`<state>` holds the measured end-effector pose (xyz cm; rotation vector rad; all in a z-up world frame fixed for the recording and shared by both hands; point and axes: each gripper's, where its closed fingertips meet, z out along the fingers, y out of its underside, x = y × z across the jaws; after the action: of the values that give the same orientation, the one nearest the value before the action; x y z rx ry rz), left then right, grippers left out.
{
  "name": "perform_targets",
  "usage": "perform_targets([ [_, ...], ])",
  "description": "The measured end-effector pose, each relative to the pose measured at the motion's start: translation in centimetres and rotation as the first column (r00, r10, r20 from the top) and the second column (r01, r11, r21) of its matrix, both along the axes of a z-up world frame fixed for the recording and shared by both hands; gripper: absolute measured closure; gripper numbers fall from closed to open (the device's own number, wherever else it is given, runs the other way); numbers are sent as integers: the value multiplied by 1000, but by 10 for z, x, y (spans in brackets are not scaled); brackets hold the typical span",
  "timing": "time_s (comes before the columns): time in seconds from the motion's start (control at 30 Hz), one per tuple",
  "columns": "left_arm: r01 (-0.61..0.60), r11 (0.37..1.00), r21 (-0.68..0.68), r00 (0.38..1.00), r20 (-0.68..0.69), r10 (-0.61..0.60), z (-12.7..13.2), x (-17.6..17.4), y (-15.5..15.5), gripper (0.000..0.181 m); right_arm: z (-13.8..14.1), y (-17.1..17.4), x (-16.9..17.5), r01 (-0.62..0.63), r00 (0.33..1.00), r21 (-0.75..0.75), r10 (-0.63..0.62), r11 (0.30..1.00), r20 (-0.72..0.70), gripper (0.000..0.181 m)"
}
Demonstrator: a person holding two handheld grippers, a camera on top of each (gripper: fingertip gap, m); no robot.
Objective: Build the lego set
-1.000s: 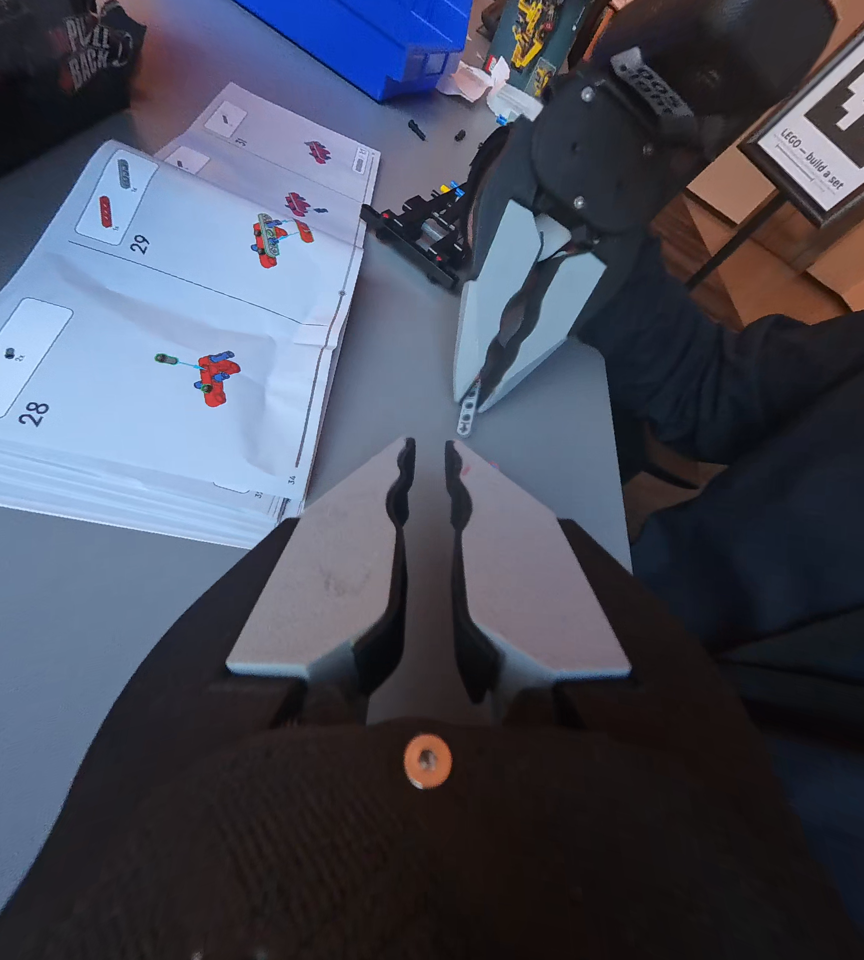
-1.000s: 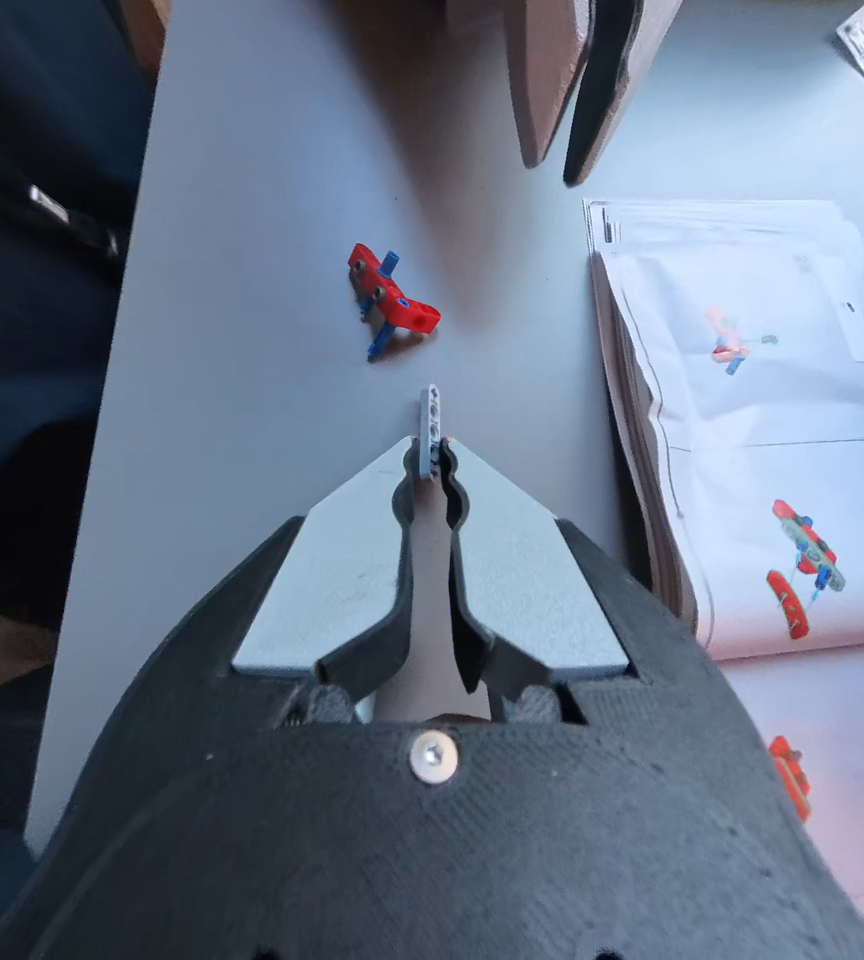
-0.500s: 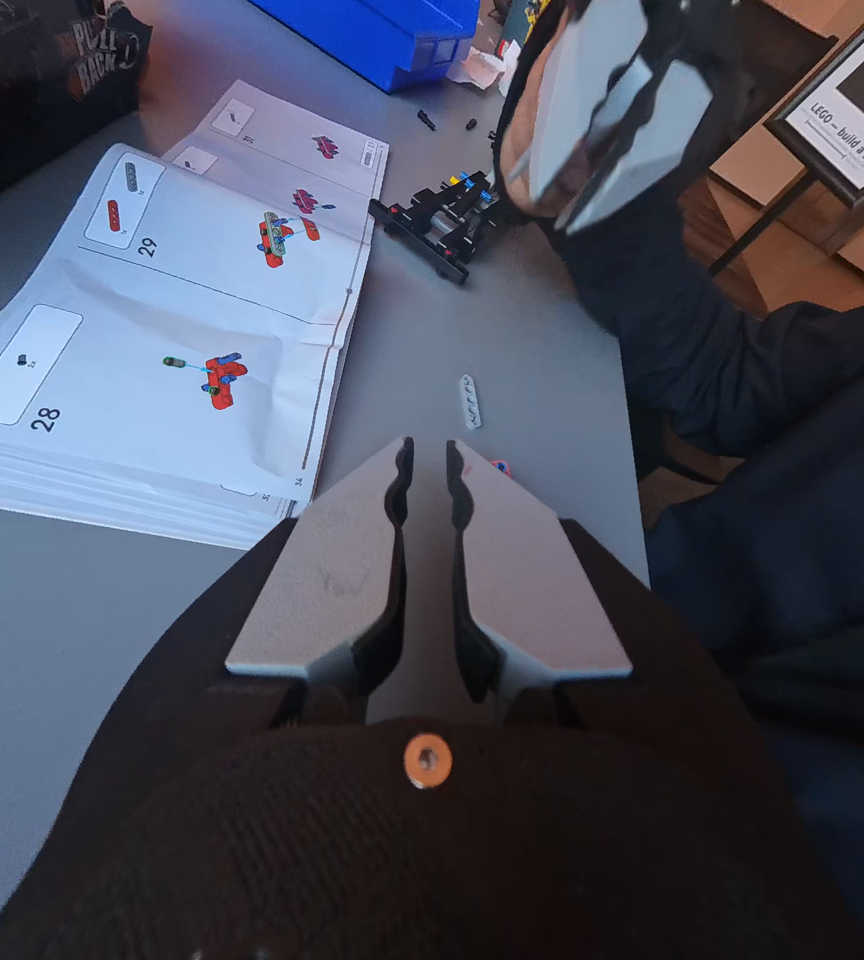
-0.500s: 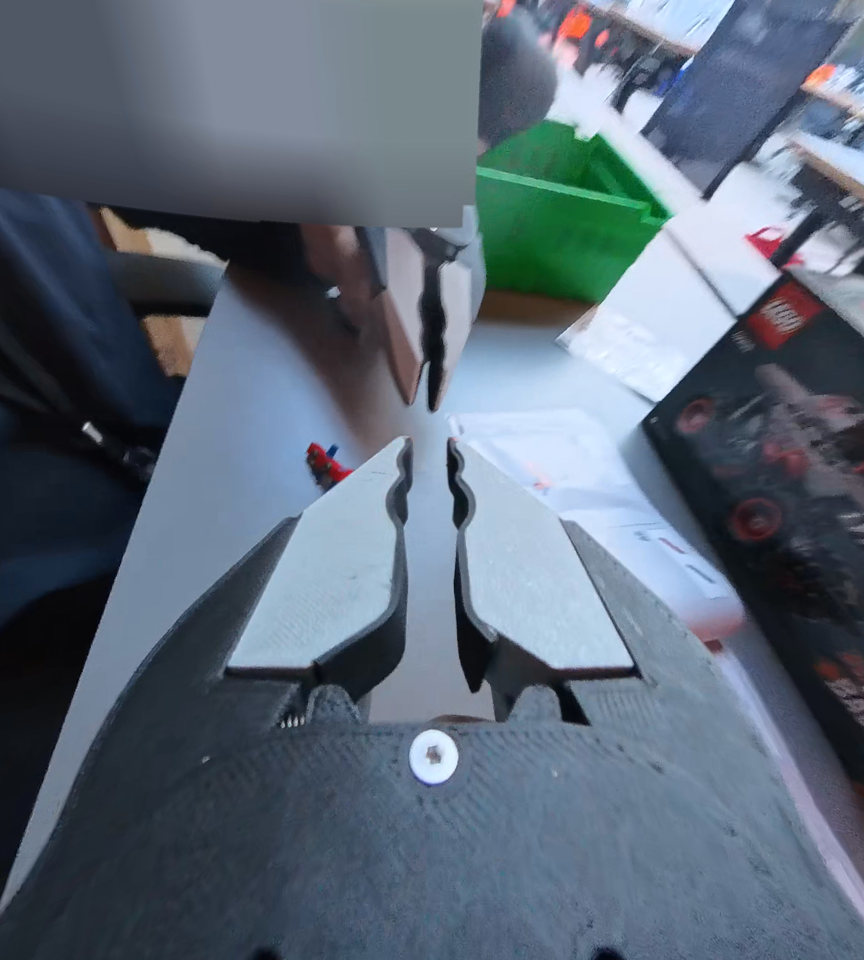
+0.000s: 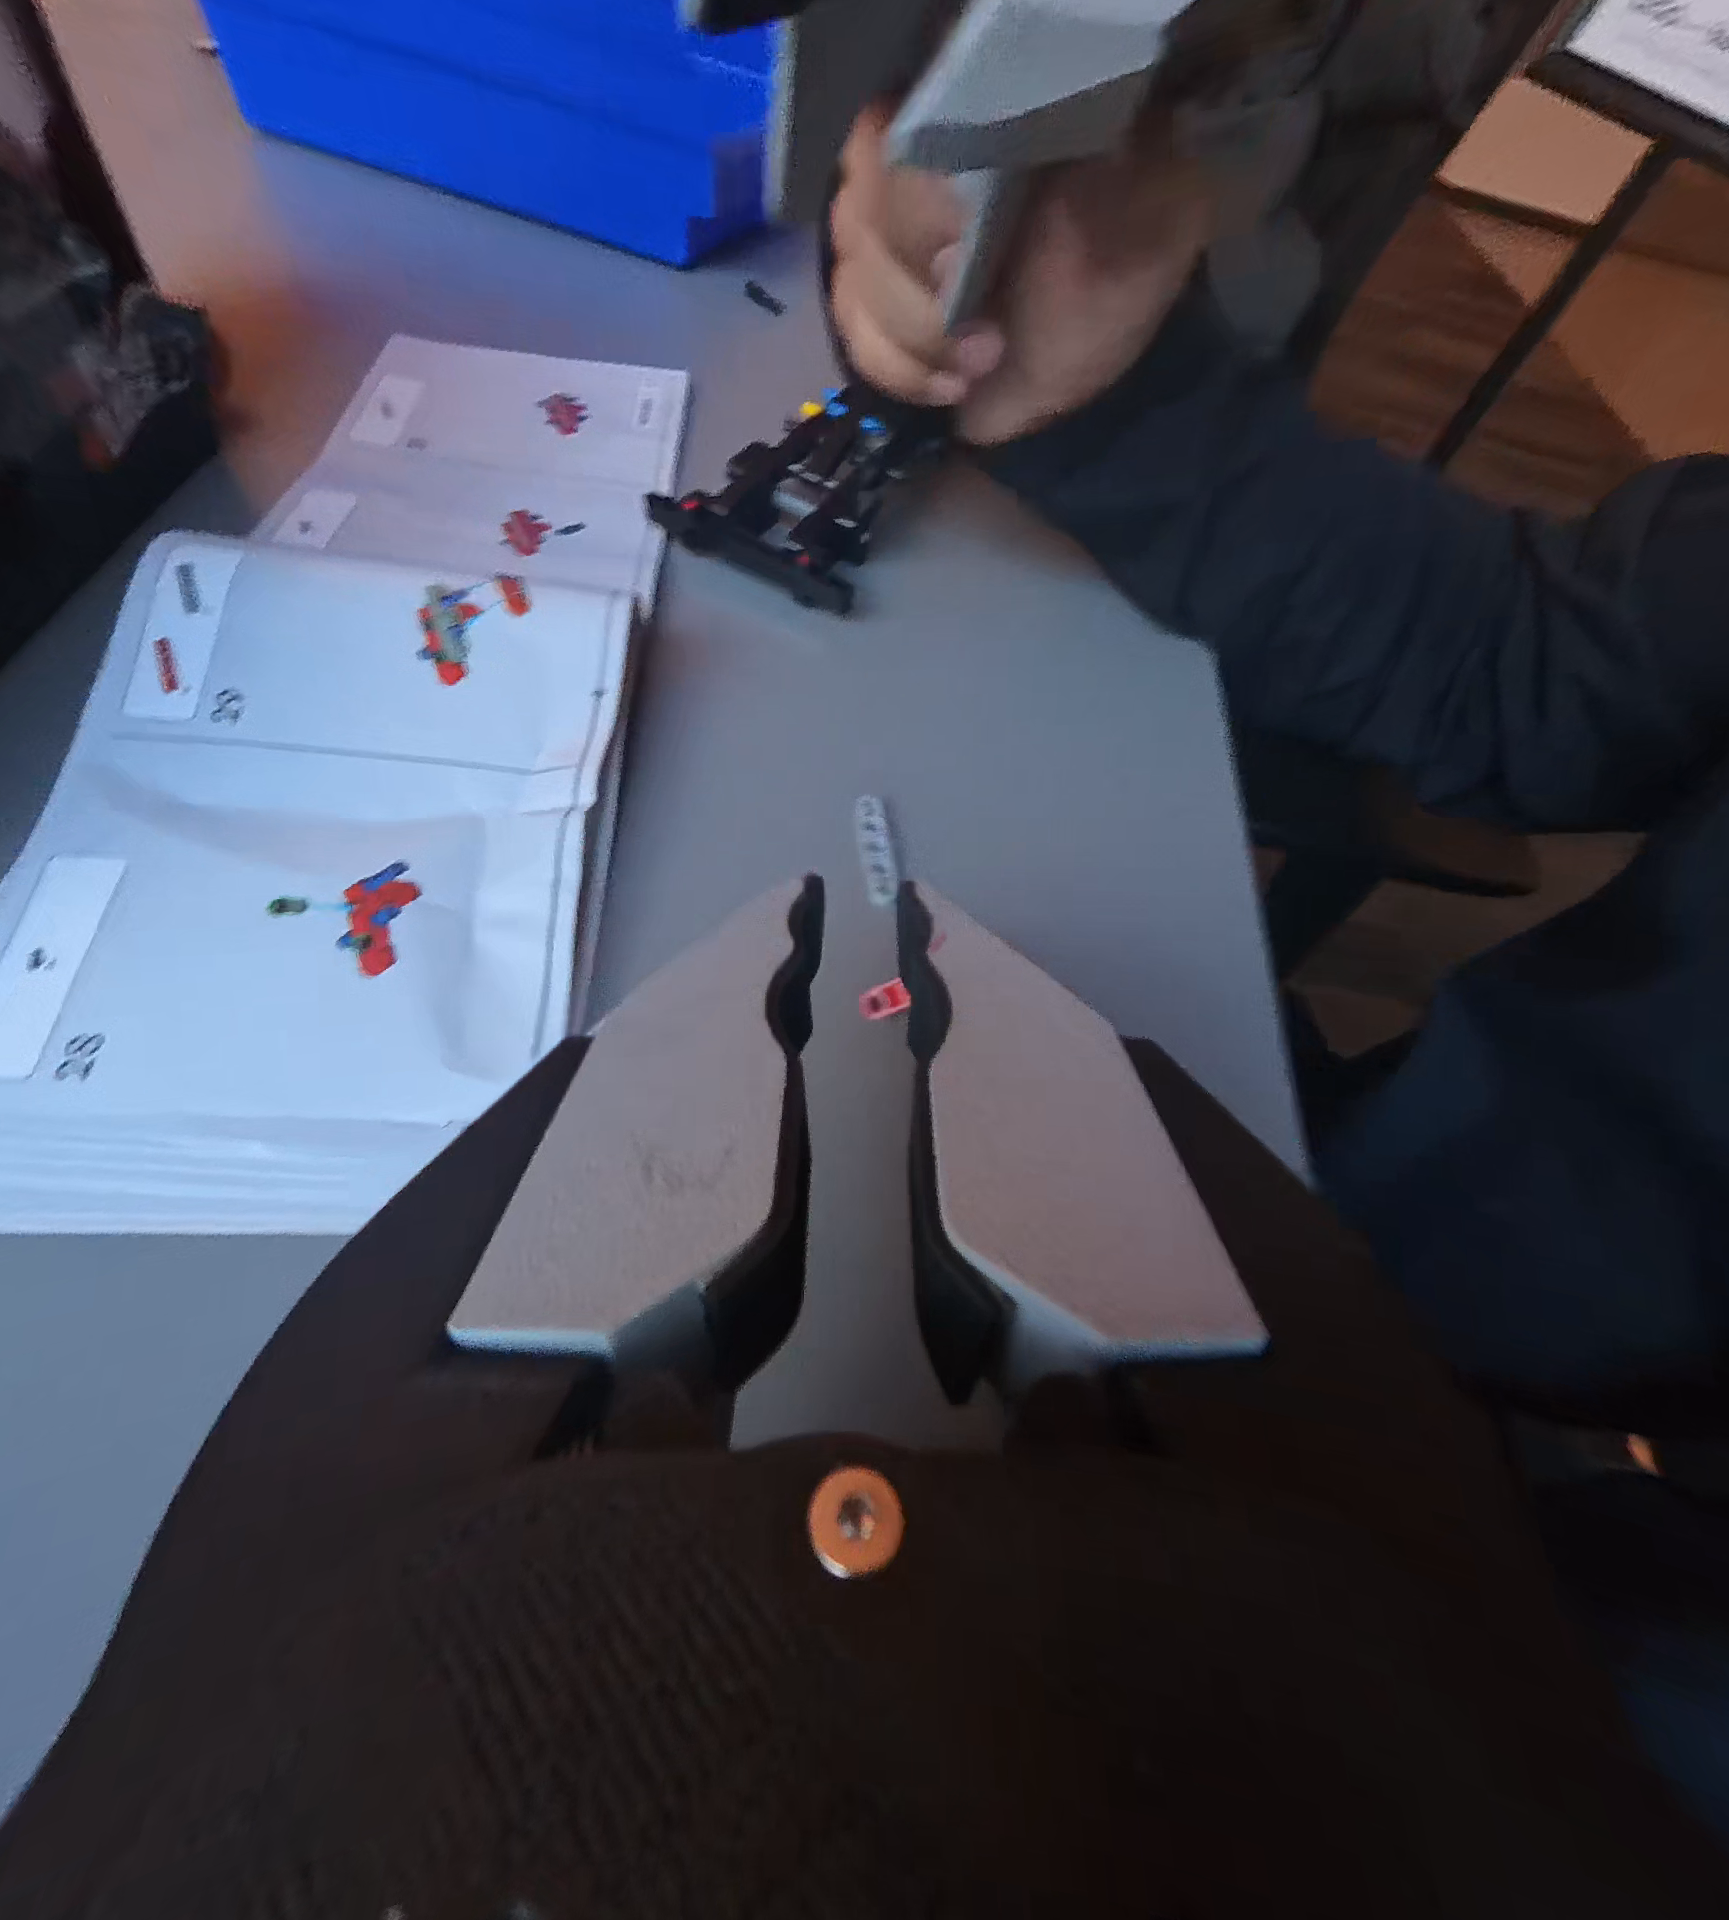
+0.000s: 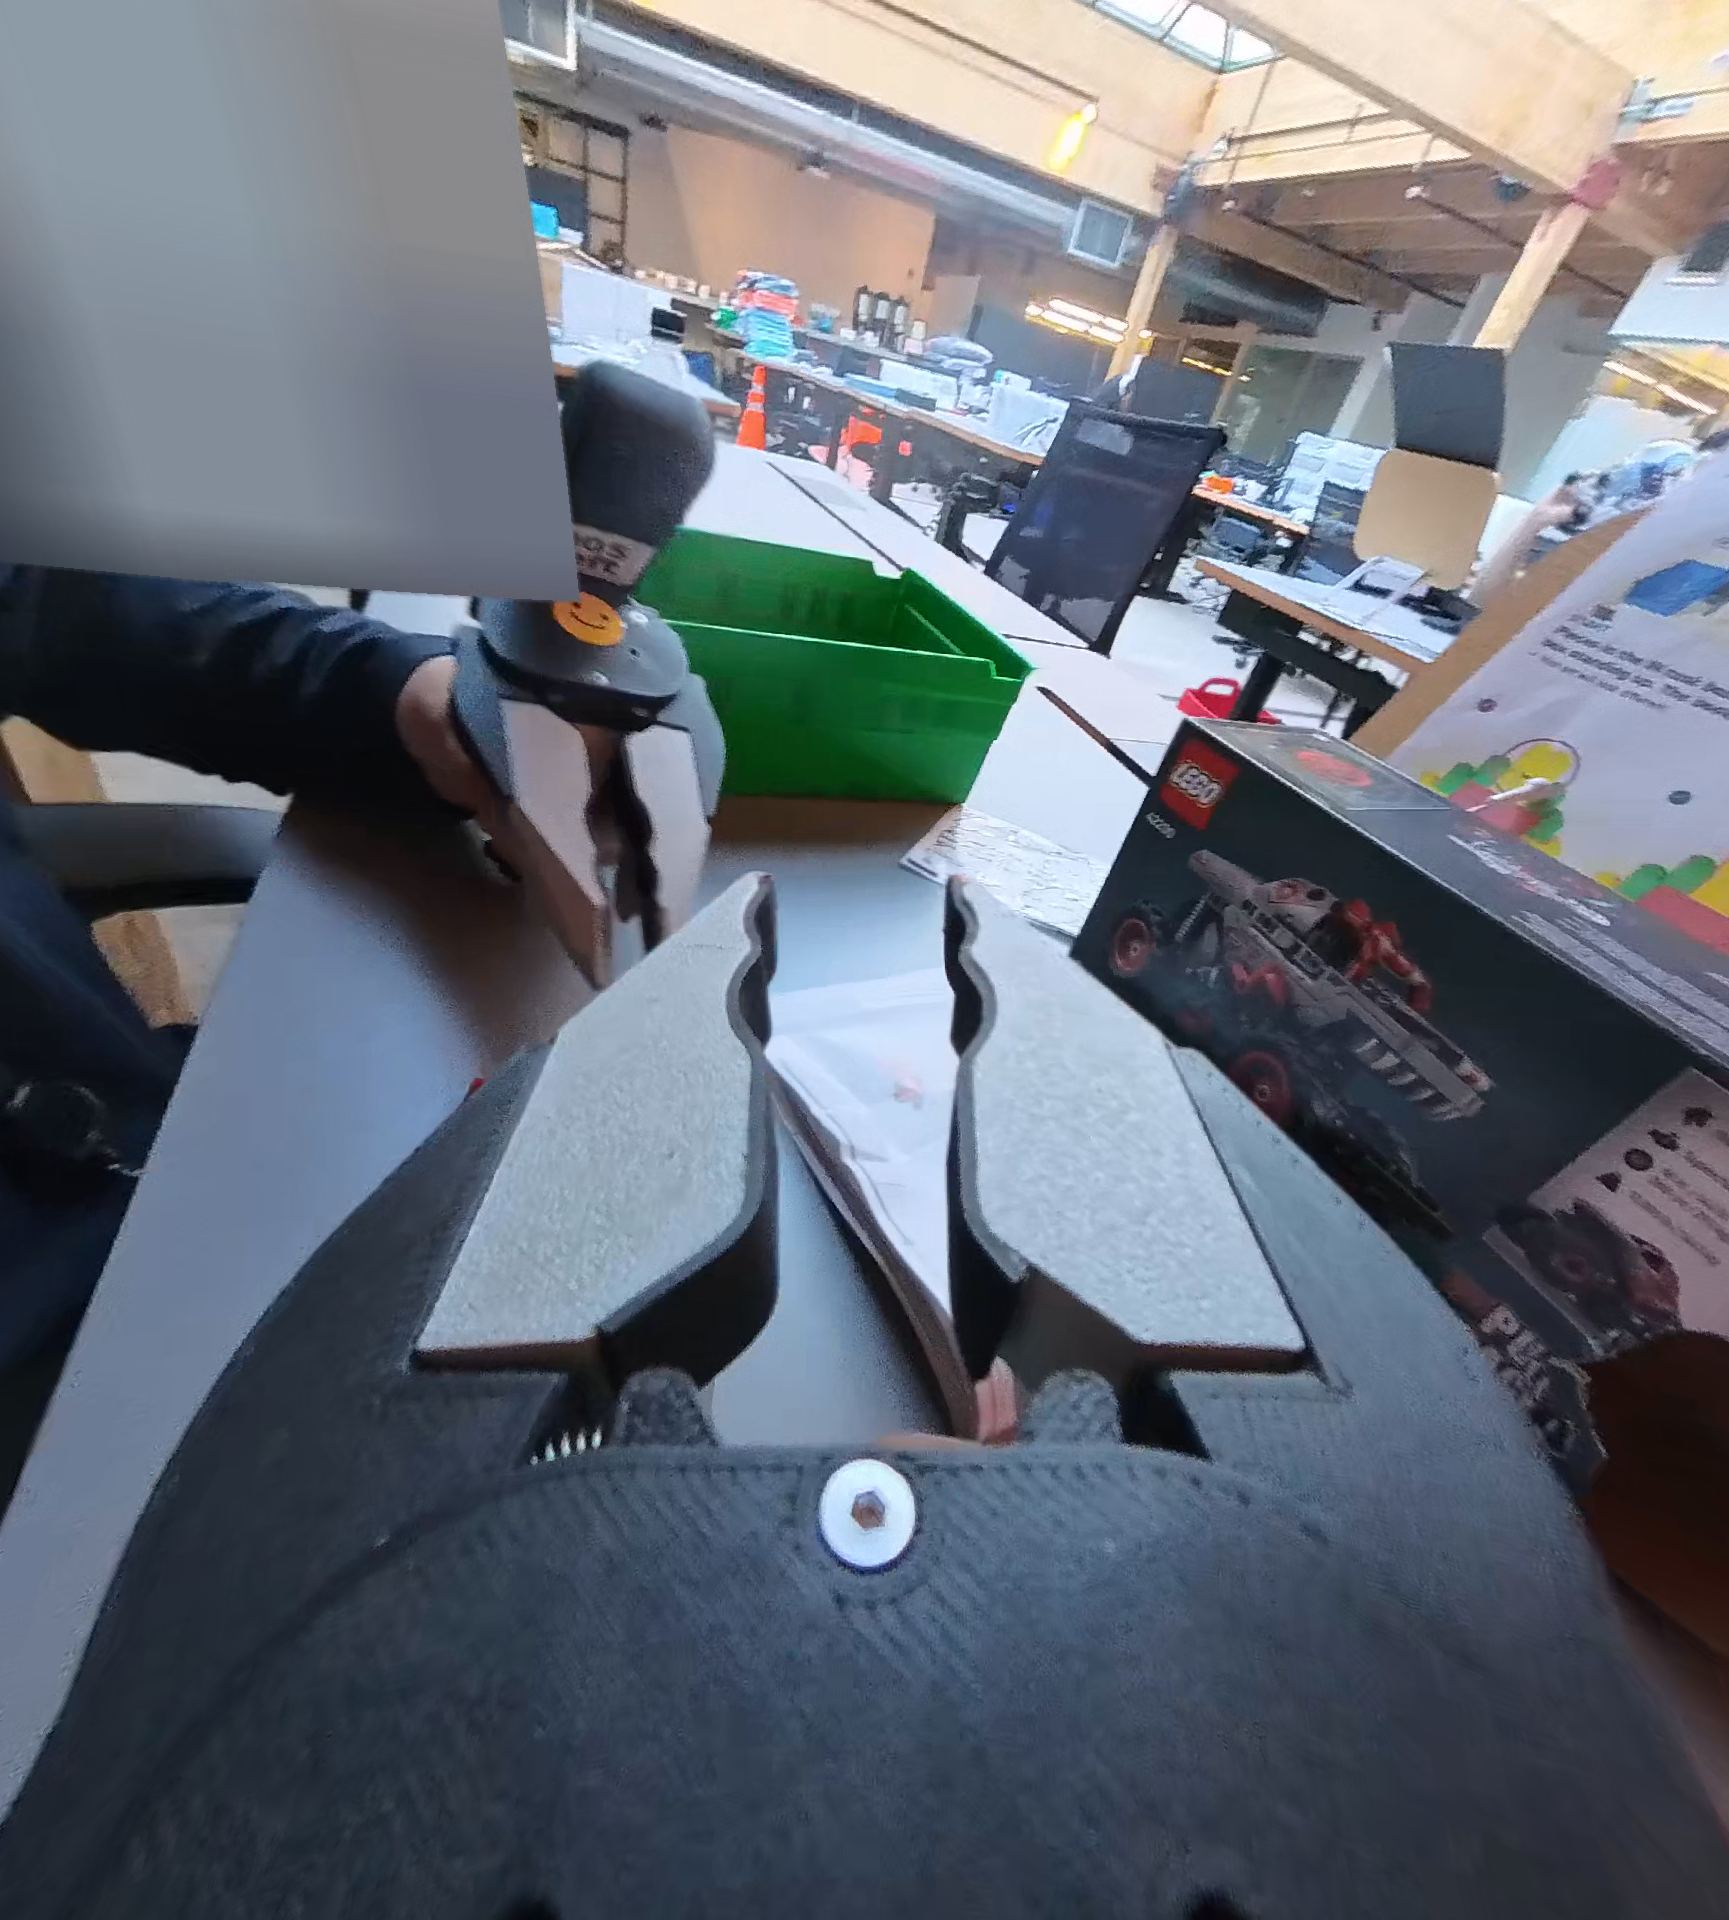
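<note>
Hovering low, left gripper (image 5: 855, 899) parted, empty; right gripper (image 6: 855, 920) raised, spread, empty. Grey beam (image 5: 874, 850) lies flat near table's (image 5: 1005, 717) right edge, red piece (image 5: 884, 1001) just beside. Beam: light, stiff, likely slippery; pinch across its narrow long sides.

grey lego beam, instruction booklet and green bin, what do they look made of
The grey lego beam looks like moulded plastic: a thin strip with a row of holes, though blurred. The instruction booklet is paper, matte white, its thick page stack showing at the edge. The green bin looks like rigid, slightly glossy plastic with thin moulded walls.
</note>
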<state>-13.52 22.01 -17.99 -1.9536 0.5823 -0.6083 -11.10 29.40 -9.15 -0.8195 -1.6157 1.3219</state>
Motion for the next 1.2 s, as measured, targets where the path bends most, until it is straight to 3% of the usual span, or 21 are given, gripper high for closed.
perform_targets([
  [0.07,82,997,-6,997,-1,-82,19,9,-12,171,-5,7,-5,26,1000,-17,-26,1000,15,153],
  [0.17,170,985,-31,983,-67,-172,69,3,-29,171,-16,11,-12,40,998,-33,-38,999,52,153],
  [0.33,112,993,36,972,-210,-102,165,-27,-11,172,-26,7,-19,33,995,-27,-31,999,91,154],
  [0.43,111,994,21,953,-285,-101,181,-32,3,163,-30,10,-21,43,994,-30,-40,999,101,155],
  [0.53,102,995,11,952,-291,-94,167,-30,12,163,-33,15,-23,56,993,-49,-50,997,109,155],
  [0.7,1,991,-136,964,-262,-36,107,-59,-8,156,-39,21,-27,92,988,-52,-85,994,128,155],
  [0.93,-352,931,-102,885,-359,295,102,-216,-75,150,-44,25,-30,116,984,-38,-109,993,142,156],
  [1.07,-499,848,-178,814,-433,388,57,-283,-115,144,-46,37,-33,149,979,-71,-137,986,150,156],
  [1.2,-552,794,-256,771,-518,369,14,-309,-139,141,-33,41,-30,179,981,-70,-172,981,94,155],
])
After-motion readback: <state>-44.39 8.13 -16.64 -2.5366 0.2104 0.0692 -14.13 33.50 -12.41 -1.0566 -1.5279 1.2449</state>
